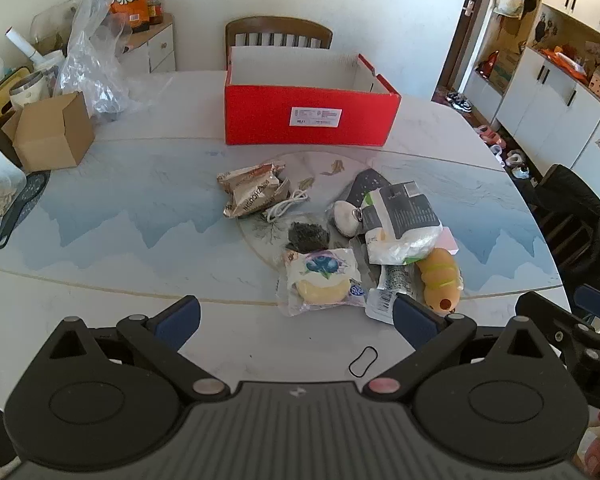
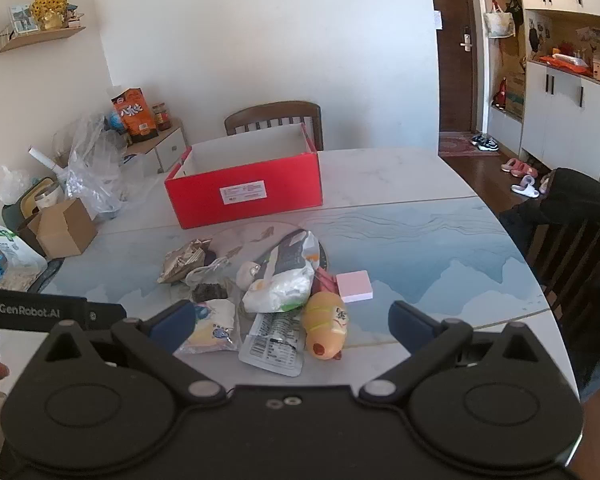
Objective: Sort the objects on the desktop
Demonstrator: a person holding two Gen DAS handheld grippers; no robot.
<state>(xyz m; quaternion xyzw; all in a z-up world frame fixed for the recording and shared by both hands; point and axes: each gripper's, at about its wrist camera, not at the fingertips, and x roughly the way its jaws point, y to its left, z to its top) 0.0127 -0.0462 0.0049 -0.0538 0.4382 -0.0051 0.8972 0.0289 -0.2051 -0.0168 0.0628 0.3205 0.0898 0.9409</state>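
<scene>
An open red box (image 1: 308, 114) (image 2: 246, 194) stands at the far middle of the table. In front of it lies a pile: brown snack packets (image 1: 252, 194) (image 2: 184, 260), a white cable (image 1: 286, 206), a blueberry pastry pack (image 1: 322, 280) (image 2: 216, 326), a white-and-black bag (image 1: 402, 220) (image 2: 286, 276), an orange hot-dog toy (image 1: 440, 280) (image 2: 326, 326), a pink block (image 2: 354, 286). My left gripper (image 1: 296, 318) is open and empty, just short of the pastry pack. My right gripper (image 2: 292, 324) is open and empty, near the hot-dog toy.
A small cardboard box (image 1: 54, 136) (image 2: 66, 228), clear plastic bags (image 1: 94, 68) and cups crowd the table's left side. A black hair tie (image 1: 363, 360) lies near the front edge. Chairs stand behind the red box (image 1: 278, 34) and at the right (image 2: 576, 232).
</scene>
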